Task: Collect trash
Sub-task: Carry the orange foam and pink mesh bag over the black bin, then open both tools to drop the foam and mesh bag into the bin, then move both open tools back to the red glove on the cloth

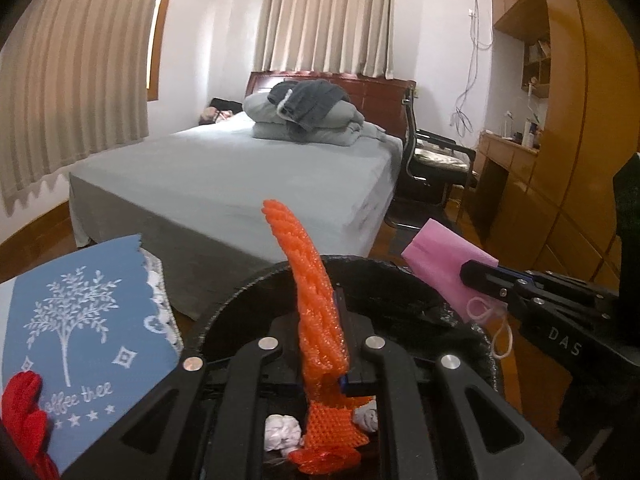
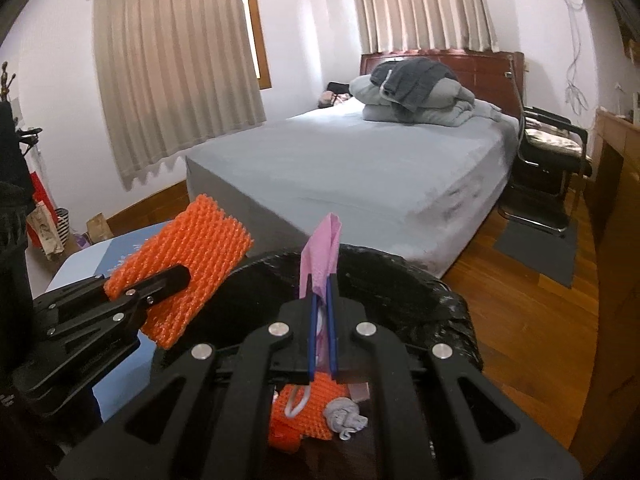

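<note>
Left claw (image 1: 340, 344), left wrist view: pressed onto an orange foam-net fruit sleeve (image 1: 308, 280), which you hold pinched low on its length, its long axis standing up and leaning slightly left past the fingertips. Directly below and ahead of your claw sits the round bin lined with a black plastic bag (image 1: 224, 300); its mouth lies under the sleeve. Inside the bin: another piece of orange netting (image 1: 332, 432) and crumpled white tissue wads (image 1: 282, 434). To your left, a blue cloth printed with a white tree (image 1: 88, 332) covers the table; a red fabric item (image 1: 24, 412) lies at its near corner. To your right, the right claw (image 1: 486, 280) enters with a pink face mask (image 1: 444, 268), ear loop dangling, over the bin's far-right rim.

Right claw (image 2: 324, 320), right wrist view: pressed together on the pink face mask (image 2: 322, 248), which stands up edge-on between the blue pads, its white loop hanging beneath. The bin (image 2: 400, 276) lies straight below and ahead. Your left claw, at the left of this view, carries the orange sleeve (image 2: 192, 260) broadside over the bin's left rim.

Judgement: both items hang above the bin mouth or its rim, the left nearer the centre; the drop appears to call only for spreading each claw, sleeve likely first.
</note>
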